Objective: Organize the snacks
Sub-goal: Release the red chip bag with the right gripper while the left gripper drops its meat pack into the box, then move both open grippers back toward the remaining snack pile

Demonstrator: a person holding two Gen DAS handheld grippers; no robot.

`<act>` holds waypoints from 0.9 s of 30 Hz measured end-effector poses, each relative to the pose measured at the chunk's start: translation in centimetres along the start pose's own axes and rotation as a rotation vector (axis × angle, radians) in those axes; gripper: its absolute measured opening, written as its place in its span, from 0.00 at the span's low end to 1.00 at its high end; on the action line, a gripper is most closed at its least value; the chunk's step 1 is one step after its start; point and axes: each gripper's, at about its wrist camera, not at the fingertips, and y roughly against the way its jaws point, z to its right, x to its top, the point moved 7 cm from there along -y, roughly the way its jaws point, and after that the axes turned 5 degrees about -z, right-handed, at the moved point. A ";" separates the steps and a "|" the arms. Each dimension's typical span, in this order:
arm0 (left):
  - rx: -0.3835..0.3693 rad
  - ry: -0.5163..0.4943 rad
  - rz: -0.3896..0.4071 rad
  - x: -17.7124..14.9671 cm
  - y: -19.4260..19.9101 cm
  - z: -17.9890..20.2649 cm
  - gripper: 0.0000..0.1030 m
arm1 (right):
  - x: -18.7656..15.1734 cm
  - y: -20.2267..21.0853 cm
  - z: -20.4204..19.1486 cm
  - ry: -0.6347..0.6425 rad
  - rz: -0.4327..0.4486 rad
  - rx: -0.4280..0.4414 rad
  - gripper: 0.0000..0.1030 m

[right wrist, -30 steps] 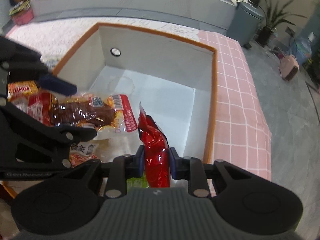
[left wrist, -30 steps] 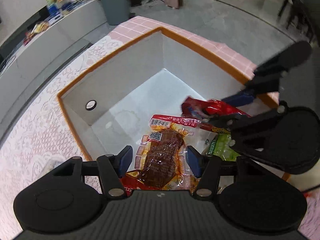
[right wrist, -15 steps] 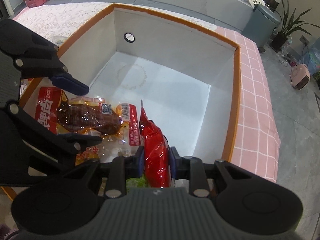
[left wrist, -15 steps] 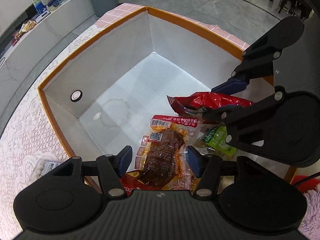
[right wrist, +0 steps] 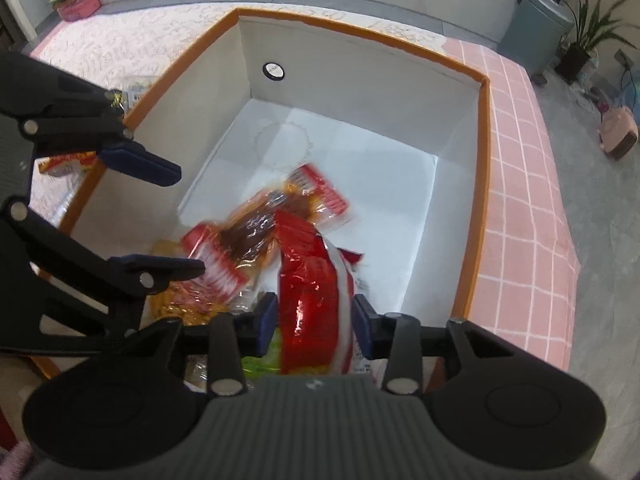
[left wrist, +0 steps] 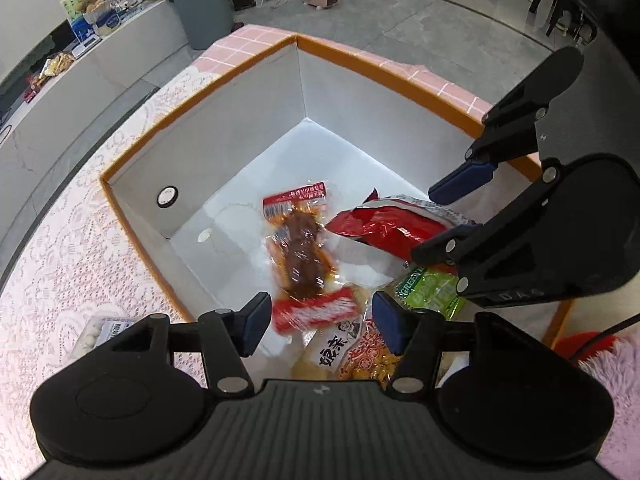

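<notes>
A white box with an orange rim (left wrist: 132, 152) (right wrist: 484, 184) holds several snack packs. The clear meat snack pack with red ends (left wrist: 302, 256) (right wrist: 264, 228) lies loose and blurred inside the box, ahead of my open left gripper (left wrist: 316, 318). The red foil bag (left wrist: 388, 228) (right wrist: 312, 292) lies between the spread fingers of my right gripper (right wrist: 314, 318), which is open. A green pack (left wrist: 430, 290) and a yellow-orange pack (left wrist: 360, 354) lie beneath near the box's near corner.
The box stands on a lace cloth (left wrist: 60, 248) over a pink checked cover (right wrist: 528, 220). A small white pack (left wrist: 104, 330) lies on the cloth left of the box. More snacks (right wrist: 66, 162) lie outside the box. A grey bin (left wrist: 202, 4) stands beyond.
My left gripper opened and the meat pack dropped into the box. My right gripper spread its fingers and the red bag slackened. Both grippers lifted slightly.
</notes>
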 end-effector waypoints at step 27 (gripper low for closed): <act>0.102 0.239 0.305 -8.0 13.3 -4.0 0.66 | -2.2 7.7 -7.6 -0.121 0.233 0.037 0.67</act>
